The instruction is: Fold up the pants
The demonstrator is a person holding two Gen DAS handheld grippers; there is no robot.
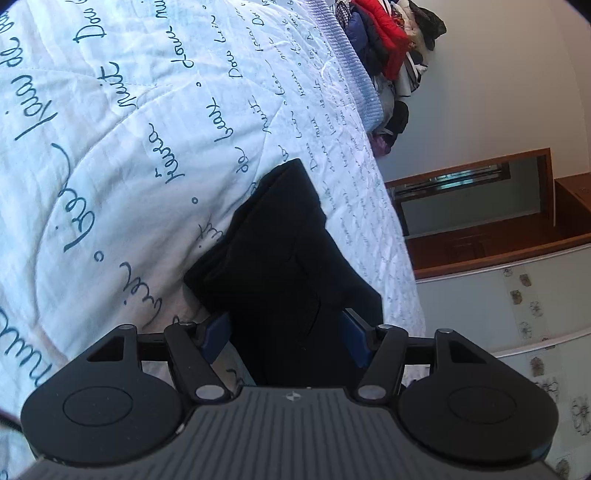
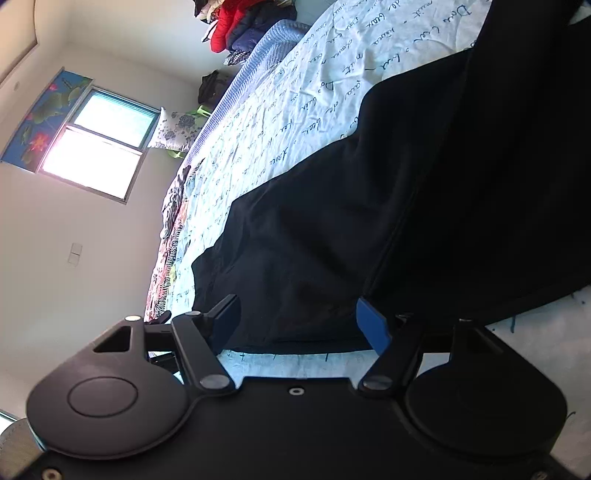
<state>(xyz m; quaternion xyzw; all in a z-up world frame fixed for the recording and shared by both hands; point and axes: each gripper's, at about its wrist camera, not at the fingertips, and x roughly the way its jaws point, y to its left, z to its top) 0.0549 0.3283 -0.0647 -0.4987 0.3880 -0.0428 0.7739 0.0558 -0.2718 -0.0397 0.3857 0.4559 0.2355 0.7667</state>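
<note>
Black pants [image 1: 280, 236] lie on a white bedspread [image 1: 110, 147] printed with dark script. In the left wrist view a narrow folded end of them runs away from me. My left gripper [image 1: 284, 317] is low over its near end, jaws apart, with the cloth between the blue pads [image 1: 216, 332]. In the right wrist view the pants [image 2: 369, 203] spread wide across the bedspread [image 2: 277, 110]. My right gripper [image 2: 297, 301] straddles their near hem, with its blue pads [image 2: 373, 325] apart on either side of the dark cloth. Neither pair of pads visibly pinches the fabric.
A pile of clothes [image 1: 384, 40] in red, navy and white sits at the bed's far end, also seen as the clothes pile [image 2: 240, 26]. A wooden desk [image 1: 480, 229] stands beyond the bed's edge. A bright window [image 2: 99, 144] and a floral pillow [image 2: 177, 129] are at the left.
</note>
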